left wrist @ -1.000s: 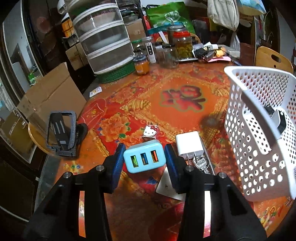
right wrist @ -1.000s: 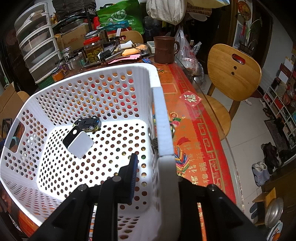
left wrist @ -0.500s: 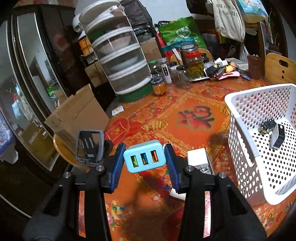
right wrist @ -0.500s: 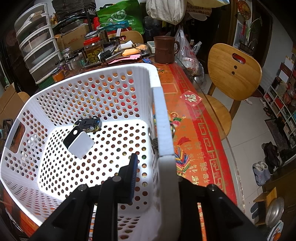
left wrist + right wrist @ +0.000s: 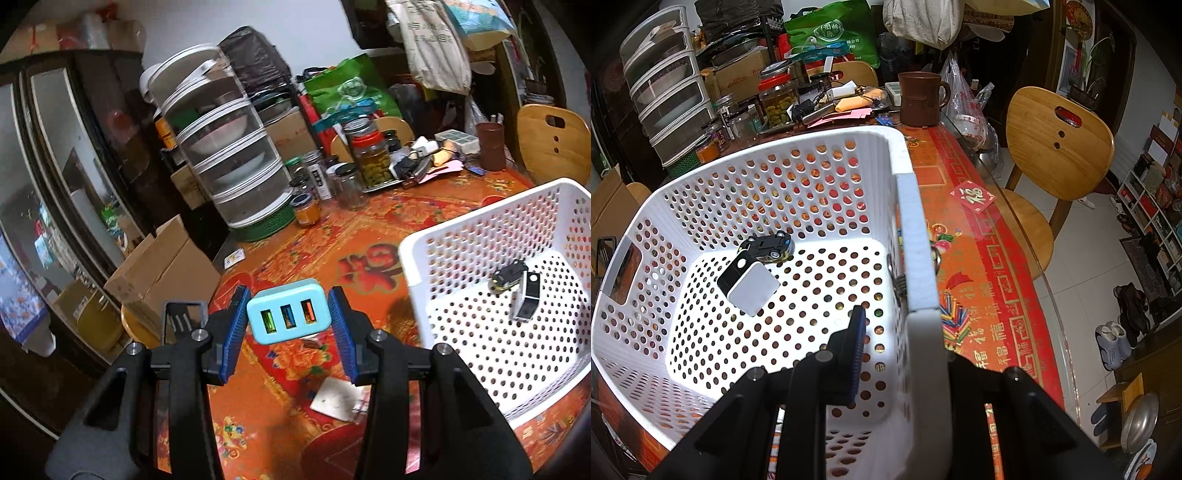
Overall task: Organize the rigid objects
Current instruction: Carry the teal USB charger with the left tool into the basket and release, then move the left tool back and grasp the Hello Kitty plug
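Item one — my left gripper [image 5: 290, 325] is clamped on a light-blue USB charger [image 5: 288, 312], its blue pads pressed on both sides. The charger's three ports, green, blue and orange, face the camera, and it hangs in the air above the red-and-orange patterned tablecloth [image 5: 332, 240].

Item two — my right gripper [image 5: 897, 354] is clenched on the near right rim of the white perforated basket [image 5: 812, 177]; one finger [image 5: 855, 350] sits inside the wall, the other is hidden behind it.

Basket contents: a small black toy car [image 5: 768, 245] on the floor toward the far left, and just nearer than it, touching it, a black-and-white square adapter [image 5: 750, 286] lying tilted. From the left wrist view the basket [image 5: 461, 236] stands to the right of the charger, with the car [image 5: 508, 275] and adapter [image 5: 526, 301] inside.

On the cloth, below and near the held charger: a white flat card or plug [image 5: 338, 398], partly hidden by my finger. To the left, a black phone stand [image 5: 183, 317].

Far side of the table: a stacked clear food cover [image 5: 229, 162], a jar of green pickles [image 5: 371, 158], smaller jars [image 5: 306, 208], a brown mug [image 5: 919, 99]. Right of the table, a wooden chair [image 5: 1056, 147].
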Action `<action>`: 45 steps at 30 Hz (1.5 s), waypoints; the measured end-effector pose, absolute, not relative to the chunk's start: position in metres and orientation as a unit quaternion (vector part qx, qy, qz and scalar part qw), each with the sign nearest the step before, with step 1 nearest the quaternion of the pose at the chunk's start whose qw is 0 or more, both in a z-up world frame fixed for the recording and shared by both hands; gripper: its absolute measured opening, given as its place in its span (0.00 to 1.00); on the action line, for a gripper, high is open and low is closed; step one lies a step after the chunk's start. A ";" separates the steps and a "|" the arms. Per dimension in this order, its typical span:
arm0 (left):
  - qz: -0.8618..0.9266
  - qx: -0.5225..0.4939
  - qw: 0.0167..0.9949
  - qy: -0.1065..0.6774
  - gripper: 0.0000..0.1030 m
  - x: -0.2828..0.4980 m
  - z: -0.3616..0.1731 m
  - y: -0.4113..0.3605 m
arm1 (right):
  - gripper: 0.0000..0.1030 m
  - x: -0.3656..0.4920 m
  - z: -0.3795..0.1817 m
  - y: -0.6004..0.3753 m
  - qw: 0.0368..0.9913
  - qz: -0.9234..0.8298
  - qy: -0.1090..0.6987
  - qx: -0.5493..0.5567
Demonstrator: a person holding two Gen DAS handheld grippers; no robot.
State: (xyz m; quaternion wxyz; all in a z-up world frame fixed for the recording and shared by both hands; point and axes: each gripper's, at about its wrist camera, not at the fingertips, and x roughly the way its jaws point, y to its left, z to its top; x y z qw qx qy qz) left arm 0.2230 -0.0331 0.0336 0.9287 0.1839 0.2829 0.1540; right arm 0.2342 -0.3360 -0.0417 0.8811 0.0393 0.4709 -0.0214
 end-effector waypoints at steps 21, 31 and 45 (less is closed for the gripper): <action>0.085 0.283 0.909 0.295 0.40 0.244 -0.013 -0.154 | 0.19 0.235 -0.041 -0.333 0.881 -0.021 0.471 0.038; 0.053 0.275 0.909 0.310 0.67 0.244 -0.030 -0.150 | 0.19 0.235 -0.041 -0.333 0.881 -0.021 0.471 0.039; 0.159 0.080 0.940 0.290 0.99 0.269 0.015 0.042 | 0.19 0.234 -0.042 -0.331 0.881 -0.021 0.471 0.039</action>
